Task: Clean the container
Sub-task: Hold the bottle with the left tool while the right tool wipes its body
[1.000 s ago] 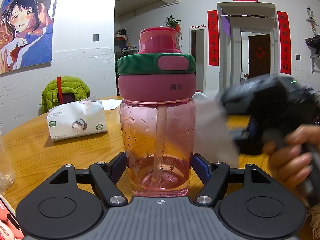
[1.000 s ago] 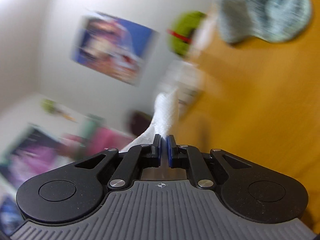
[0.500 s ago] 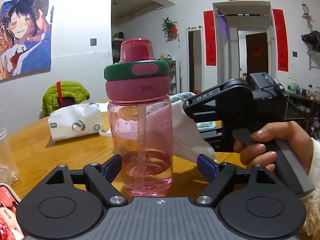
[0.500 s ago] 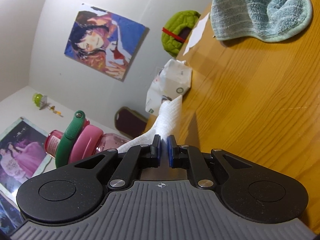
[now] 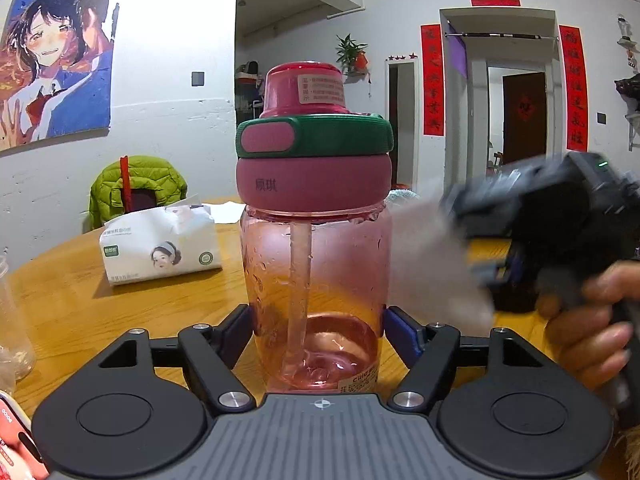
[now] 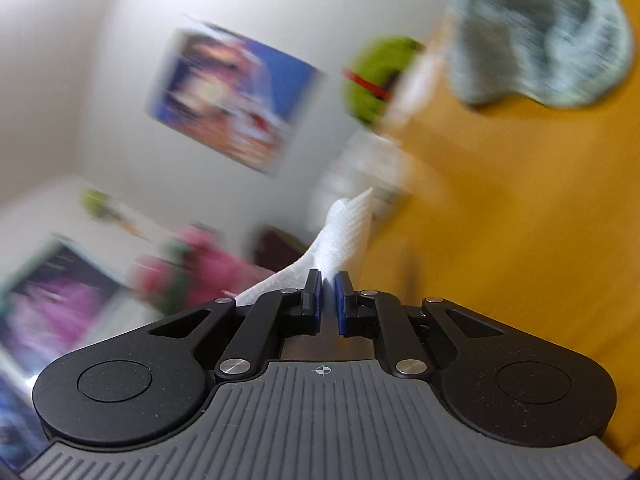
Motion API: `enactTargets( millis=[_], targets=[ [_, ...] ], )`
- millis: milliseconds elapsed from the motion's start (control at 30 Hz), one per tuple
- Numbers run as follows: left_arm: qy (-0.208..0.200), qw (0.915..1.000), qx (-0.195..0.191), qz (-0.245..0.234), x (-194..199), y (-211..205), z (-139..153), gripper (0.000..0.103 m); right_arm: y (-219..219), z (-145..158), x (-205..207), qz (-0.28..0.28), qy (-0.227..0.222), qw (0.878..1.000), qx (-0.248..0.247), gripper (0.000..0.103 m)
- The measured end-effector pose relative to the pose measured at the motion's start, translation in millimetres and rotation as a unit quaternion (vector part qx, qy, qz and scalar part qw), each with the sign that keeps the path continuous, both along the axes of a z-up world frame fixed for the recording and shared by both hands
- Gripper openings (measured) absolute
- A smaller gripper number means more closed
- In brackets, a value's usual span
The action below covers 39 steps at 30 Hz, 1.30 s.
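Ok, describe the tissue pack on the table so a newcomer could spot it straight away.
Start at the round wooden table. Left of the pink bottle, in front of the chair draped with a green jacket, lies the tissue pack. It is the only white soft packet there, printed with a woman's face and small green logos.

The left wrist camera sits low behind the left claw (image 5: 318,332), upright and level, looking across the round wooden counter (image 5: 80,300) at very close range to the pink transparent plastic bottle with a green-banded lid (image 5: 316,240). The right wrist camera sits behind the right claw (image 6: 328,300), rolled sideways so the counter (image 6: 520,240) rises on its right; its picture is motion-blurred. Both views share the bottle (image 6: 192,264), the anime poster (image 5: 56,64) (image 6: 236,100) and the lime-green quilted jacket (image 5: 138,184) (image 6: 376,80) beyond the bottle.
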<state>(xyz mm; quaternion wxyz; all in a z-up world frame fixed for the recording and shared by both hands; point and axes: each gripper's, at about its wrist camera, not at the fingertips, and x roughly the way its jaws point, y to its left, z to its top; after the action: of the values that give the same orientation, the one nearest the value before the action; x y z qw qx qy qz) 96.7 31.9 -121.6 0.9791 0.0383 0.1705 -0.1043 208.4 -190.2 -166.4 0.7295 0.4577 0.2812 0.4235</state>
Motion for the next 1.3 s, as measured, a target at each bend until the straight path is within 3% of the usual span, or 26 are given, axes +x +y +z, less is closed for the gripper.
enactTargets(
  millis=[67, 133, 200, 300, 333, 400, 467, 533, 633, 733, 867, 1000, 1067, 1133, 1233, 1300],
  targets=[
    [0.000, 1.0000, 0.000, 0.000, 0, 0, 0, 0.070, -4, 6, -5, 0.004, -0.028, 0.999, 0.035, 0.014],
    [-0.001, 1.0000, 0.002, 0.002, 0, -1, 0, 0.070, -2, 7, -8, -0.011, -0.029, 0.999, 0.011, 0.015],
    [-0.001, 1.0000, 0.004, 0.002, 0, -2, 0, 0.070, 7, 4, -5, -0.018, -0.004, 0.997, -0.072, 0.014],
    [-0.002, 1.0000, 0.006, 0.003, -1, -3, 0, 0.070, 25, -1, -3, -0.019, 0.030, 0.981, -0.190, 0.013],
    [-0.002, 1.0000, 0.005, 0.003, -1, -3, 0, 0.070, 27, -1, -3, -0.020, 0.029, 0.979, -0.201, 0.012],
    [-0.002, 1.0000, 0.005, 0.003, -1, -3, 0, 0.070, 23, 2, -6, -0.023, 0.017, 0.984, -0.177, 0.012],
    [-0.002, 1.0000, 0.005, 0.003, -1, -3, 0, 0.070, 7, 6, -10, -0.022, -0.010, 0.996, -0.085, 0.012],
    [-0.002, 1.0000, 0.006, 0.003, -2, -4, 0, 0.070, -4, 8, -13, -0.018, -0.028, 0.999, -0.012, 0.012],
    [-0.002, 1.0000, 0.005, 0.003, 0, -2, 0, 0.070, 5, 0, -7, -0.017, 0.012, 0.996, -0.086, 0.012],
    [-0.002, 1.0000, 0.004, 0.001, 0, -1, 0, 0.070, 17, -13, 2, -0.009, 0.068, 0.983, -0.171, 0.012],
    [0.004, 1.0000, -0.004, 0.001, 0, 2, 1, 0.071, 11, -15, 5, -0.004, 0.073, 0.989, -0.128, 0.012],
    [0.003, 0.9995, -0.010, 0.028, -15, 4, 6, 0.088, 7, -19, 8, 0.003, 0.073, 0.995, -0.065, 0.013],
    [-0.003, 0.9993, -0.002, 0.037, -27, 2, 7, 0.086, 9, -18, 11, 0.005, 0.071, 0.996, -0.051, 0.013],
    [0.000, 0.9999, 0.003, 0.015, -33, -1, 5, 0.084, 10, -15, 11, 0.007, 0.066, 0.997, -0.044, 0.013],
    [0.003, 0.9999, 0.004, -0.015, -28, -5, 2, 0.079, 10, -13, 11, 0.009, 0.060, 0.997, -0.049, 0.013],
    [0.003, 0.9999, 0.008, -0.007, -22, -6, 0, 0.078, 10, -11, 9, 0.007, 0.055, 0.997, -0.055, 0.013]
  ],
)
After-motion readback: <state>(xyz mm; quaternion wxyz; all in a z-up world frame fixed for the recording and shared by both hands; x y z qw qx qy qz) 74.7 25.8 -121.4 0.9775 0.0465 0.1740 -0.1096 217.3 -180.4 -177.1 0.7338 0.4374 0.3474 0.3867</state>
